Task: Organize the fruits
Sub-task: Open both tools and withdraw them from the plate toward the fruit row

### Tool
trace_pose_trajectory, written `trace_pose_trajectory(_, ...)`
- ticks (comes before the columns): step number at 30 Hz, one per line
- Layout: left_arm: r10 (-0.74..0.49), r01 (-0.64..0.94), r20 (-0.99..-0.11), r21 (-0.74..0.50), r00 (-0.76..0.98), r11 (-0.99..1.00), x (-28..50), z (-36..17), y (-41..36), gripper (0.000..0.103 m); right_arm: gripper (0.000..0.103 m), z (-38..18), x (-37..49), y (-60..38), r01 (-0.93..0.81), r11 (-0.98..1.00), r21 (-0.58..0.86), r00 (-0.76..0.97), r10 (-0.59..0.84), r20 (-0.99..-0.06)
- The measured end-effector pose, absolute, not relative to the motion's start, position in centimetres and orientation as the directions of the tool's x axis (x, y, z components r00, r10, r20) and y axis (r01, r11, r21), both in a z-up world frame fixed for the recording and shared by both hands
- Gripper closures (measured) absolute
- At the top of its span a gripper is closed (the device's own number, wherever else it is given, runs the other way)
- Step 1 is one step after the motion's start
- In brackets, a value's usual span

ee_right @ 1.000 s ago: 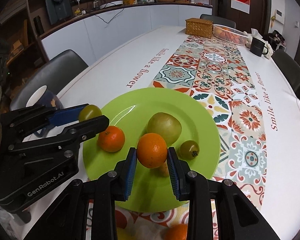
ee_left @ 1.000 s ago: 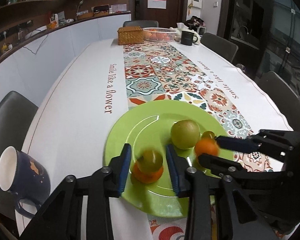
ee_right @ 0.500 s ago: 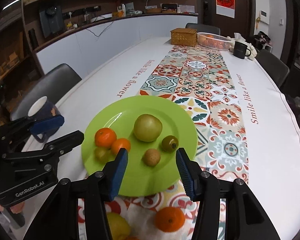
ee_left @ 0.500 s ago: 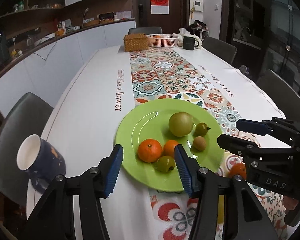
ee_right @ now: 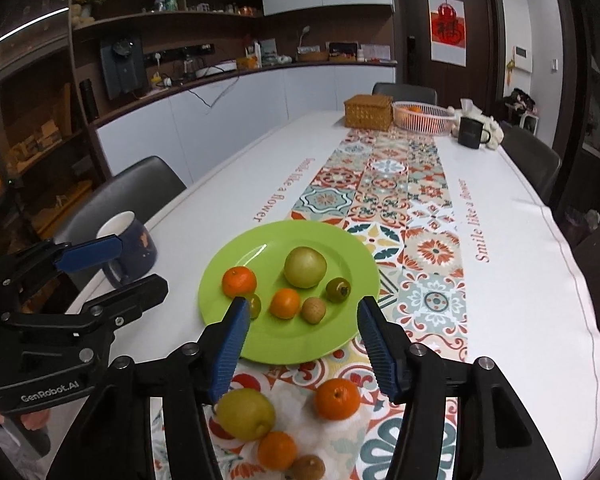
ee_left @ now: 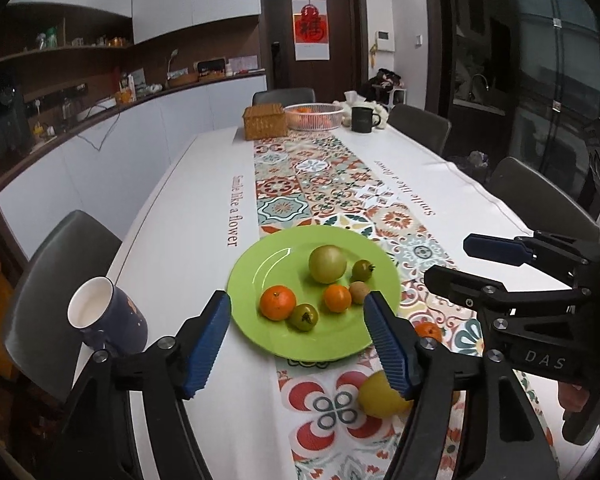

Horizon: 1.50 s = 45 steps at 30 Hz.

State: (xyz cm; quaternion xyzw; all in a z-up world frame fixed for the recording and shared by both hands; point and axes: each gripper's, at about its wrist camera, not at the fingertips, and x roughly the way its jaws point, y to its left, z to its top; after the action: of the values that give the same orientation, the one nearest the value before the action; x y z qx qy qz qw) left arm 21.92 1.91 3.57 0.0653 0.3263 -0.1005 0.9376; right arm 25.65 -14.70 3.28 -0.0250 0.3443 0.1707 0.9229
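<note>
A green plate [ee_left: 260, 264] [ee_right: 260, 344] on the table runner holds several fruits: a large green pear [ee_left: 327, 264] [ee_right: 305, 267], two oranges [ee_left: 277, 302] [ee_left: 337, 298], two small green tomatoes [ee_left: 305, 317] [ee_left: 363, 270] and a small brown fruit [ee_left: 359, 293]. My left gripper [ee_left: 298, 340] is open and empty, pulled back above the plate's near edge. My right gripper [ee_right: 302, 344] is open and empty near the plate's front rim. On the runner in front of the plate lie a yellow lemon [ee_right: 246, 413], two oranges [ee_right: 337, 399] [ee_right: 277, 450] and a brown fruit [ee_right: 308, 467].
A dark blue mug [ee_left: 104, 318] [ee_right: 130, 246] stands left of the plate. At the far end are a wicker box [ee_left: 265, 121], a white fruit basket [ee_left: 314, 116] and a black mug [ee_left: 362, 119]. Dark chairs surround the table.
Both grippers let go of their fruit on the plate, opened wide and drew back and up. An orange and a green tomato now rest on the plate.
</note>
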Motion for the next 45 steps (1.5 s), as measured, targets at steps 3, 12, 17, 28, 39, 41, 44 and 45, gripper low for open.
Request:
trace_pose_trajectory(3,-0.149,0.244,-0.615,0.073,0.774,0.967,21.0,3.9,1.5,0.032,0.046,3.7,24.7,-15.0,-0.338,0.939,0.067,0.712,0.301,-0.635)
trace_pose_trajectory(12,-0.175,0.267,-0.605,0.064,0.777,0.962,18.3,3.7,1.0,0.025,0.046,4.2,21.8,-15.8,-0.335,0.941,0.037,0.731,0.285,-0.621)
trace_pose_trajectory(17,-0.189,0.292,-0.612,0.072,0.768,0.954,17.2,3.0,0.4,0.023,0.046,3.7,20.5,-16.3,-0.339,0.94,0.033,0.722,0.283,-0.632)
trace_pose_trajectory(28,-0.205,0.335,-0.651,0.081,0.731,0.939,16.1,1.0,-0.4,0.021,0.046,1.5,18.8,-16.4,-0.35,0.936,0.04,0.673,0.281,-0.684)
trace_pose_trajectory(39,-0.208,0.393,-0.705,0.108,0.678,0.913,16.0,-1.9,-0.9,0.02,0.046,-1.6,17.9,-16.4,-0.356,0.934,0.022,0.615,0.252,-0.747)
trace_pose_trajectory(41,-0.209,0.405,-0.714,0.113,0.668,0.907,16.1,-2.5,-1.0,0.02,0.046,-2.2,17.9,-16.4,-0.356,0.934,0.018,0.602,0.245,-0.76)
trace_pose_trajectory(44,-0.21,0.433,-0.734,0.125,0.645,0.893,16.5,-3.6,-1.4,0.02,0.046,-3.2,18.0,-16.4,-0.353,0.935,0.025,0.579,0.24,-0.779)
trace_pose_trajectory(45,-0.21,0.44,-0.74,0.128,0.64,0.889,16.7,-3.9,-1.4,0.02,0.046,-3.5,18.0,-16.4,-0.354,0.935,0.027,0.571,0.239,-0.786)
